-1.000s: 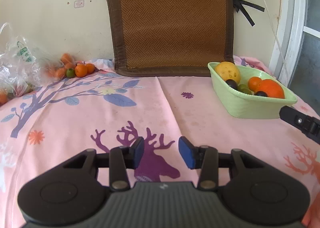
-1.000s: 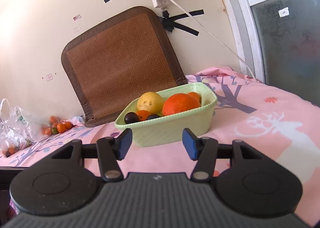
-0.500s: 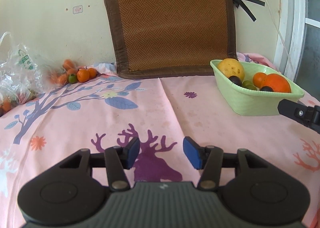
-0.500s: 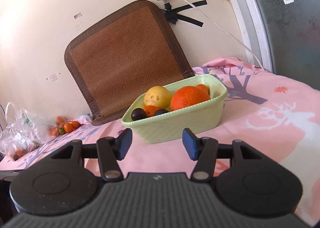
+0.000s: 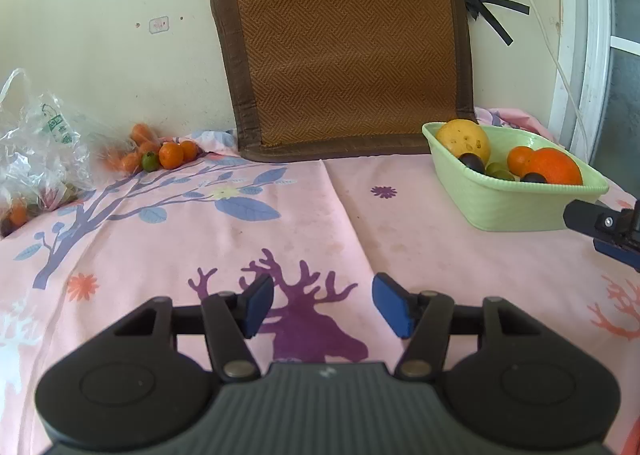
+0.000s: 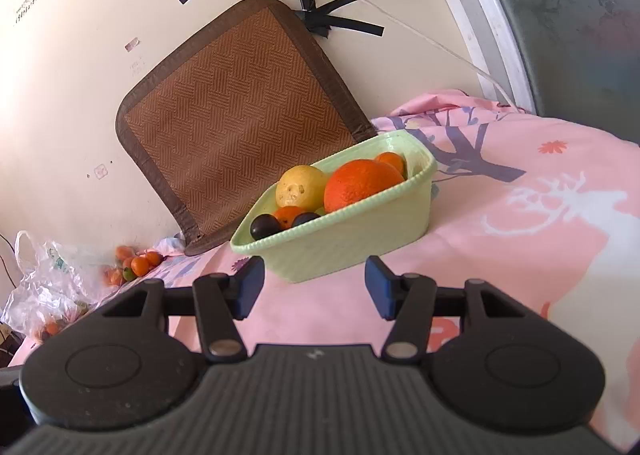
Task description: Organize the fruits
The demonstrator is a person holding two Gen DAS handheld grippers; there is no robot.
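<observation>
I am holding my left gripper (image 5: pixel 323 307) low over the pink printed bedspread (image 5: pixel 280 223), and its fingers are opening with nothing between them; my right gripper (image 6: pixel 314 287) is standing parted and empty too, just short of the near wall of the green basket (image 6: pixel 344 251), not touching it.

I am judging that the step in hand is going for the loose fruit, so I am planning it carefully; the small oranges (image 5: pixel 172 155) and one green fruit (image 5: pixel 149 161) are lying in a cluster at the far left against the wall, beside the crinkled plastic bag (image 5: pixel 44 143), well apart from the basket on the right; I should be widening the left fingers past a single fruit's width, coming down on one at the cluster's edge and closing gently, since round fruit on soft cloth is likely to roll away.

The basket is pale green with a ribbed wall, and it is already holding a big orange (image 6: pixel 362 183), a blemished yellow fruit (image 6: pixel 301 188), smaller oranges and two dark plums (image 6: pixel 265 226); it is looking fairly full, so I am picturing any new fruit going into the gap at its far corner.
</observation>
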